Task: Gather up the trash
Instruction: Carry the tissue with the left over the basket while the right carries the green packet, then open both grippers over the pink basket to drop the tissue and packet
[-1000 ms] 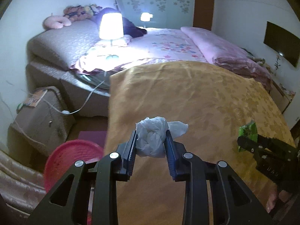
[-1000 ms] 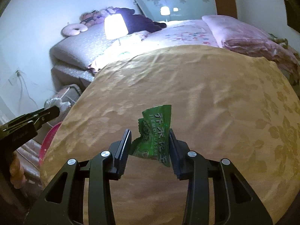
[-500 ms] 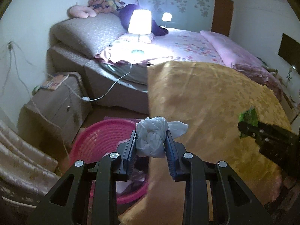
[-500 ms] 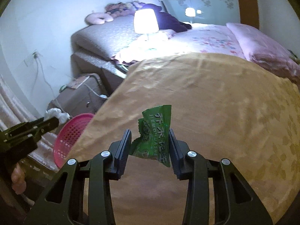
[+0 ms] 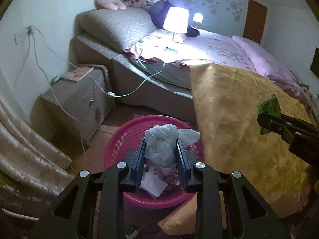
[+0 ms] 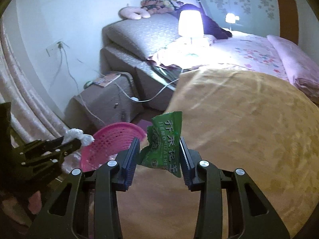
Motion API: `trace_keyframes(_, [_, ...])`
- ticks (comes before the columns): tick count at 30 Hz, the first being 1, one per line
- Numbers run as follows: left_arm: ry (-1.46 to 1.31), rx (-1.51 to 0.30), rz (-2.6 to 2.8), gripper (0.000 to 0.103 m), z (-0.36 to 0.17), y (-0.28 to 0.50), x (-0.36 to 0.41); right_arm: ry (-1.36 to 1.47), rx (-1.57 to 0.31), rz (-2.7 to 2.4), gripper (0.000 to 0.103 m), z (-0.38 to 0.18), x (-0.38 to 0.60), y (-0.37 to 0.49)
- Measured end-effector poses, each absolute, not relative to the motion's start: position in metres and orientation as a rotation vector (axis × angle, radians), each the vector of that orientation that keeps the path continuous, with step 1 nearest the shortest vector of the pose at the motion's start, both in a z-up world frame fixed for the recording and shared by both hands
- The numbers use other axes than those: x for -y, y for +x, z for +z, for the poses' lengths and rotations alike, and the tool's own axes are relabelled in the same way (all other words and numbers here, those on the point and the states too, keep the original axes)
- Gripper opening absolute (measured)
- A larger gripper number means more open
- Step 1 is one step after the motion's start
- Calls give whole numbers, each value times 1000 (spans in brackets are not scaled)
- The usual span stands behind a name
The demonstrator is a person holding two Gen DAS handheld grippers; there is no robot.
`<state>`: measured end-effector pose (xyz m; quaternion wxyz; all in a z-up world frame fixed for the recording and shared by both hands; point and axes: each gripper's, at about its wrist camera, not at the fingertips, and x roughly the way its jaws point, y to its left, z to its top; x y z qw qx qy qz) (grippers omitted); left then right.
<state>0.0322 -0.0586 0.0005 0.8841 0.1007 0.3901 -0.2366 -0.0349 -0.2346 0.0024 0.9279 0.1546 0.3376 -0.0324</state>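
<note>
Gripping: left hand-held gripper [image 5: 160,155] tissue wad [image 5: 161,144] | right hand-held gripper [image 6: 159,155] green wrapper [image 6: 166,145] | pink basket [image 5: 127,137] below

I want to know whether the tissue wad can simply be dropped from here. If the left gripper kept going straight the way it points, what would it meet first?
Most likely the pink basket: the left gripper, shut on the white wad, points down into its opening, toward paper scraps already inside. Depth is hard to judge here.

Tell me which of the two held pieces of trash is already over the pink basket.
The crumpled white bag in the left gripper: the pink basket lies directly beneath it. The green snack wrapper in the right gripper hangs over the gold bedspread.
</note>
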Motion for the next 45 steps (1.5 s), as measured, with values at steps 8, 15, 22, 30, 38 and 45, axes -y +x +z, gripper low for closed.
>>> trace_keyframes(8, [186, -815, -443, 28, -6, 49, 42, 288, -720, -11, 38, 2, 206, -7])
trace_keyframes(15, [158, -853, -417, 28, -18, 63, 28, 286, -758, 38, 38, -10, 185, 14])
trace_keyframes(22, [163, -886, -415, 28, -34, 72, 27, 296, -799, 68, 38, -22, 177, 36])
trace_keyframes(30, [160, -927, -411, 28, -50, 80, 27, 293, -842, 94, 38, -34, 170, 52])
trace_keyframes(38, [148, -937, -400, 29, -52, 83, 24, 322, -880, 124, 39, -45, 164, 66])
trace_keyframes(45, [157, -945, -404, 37, -55, 84, 24, 357, -885, 132, 53, -47, 163, 68])
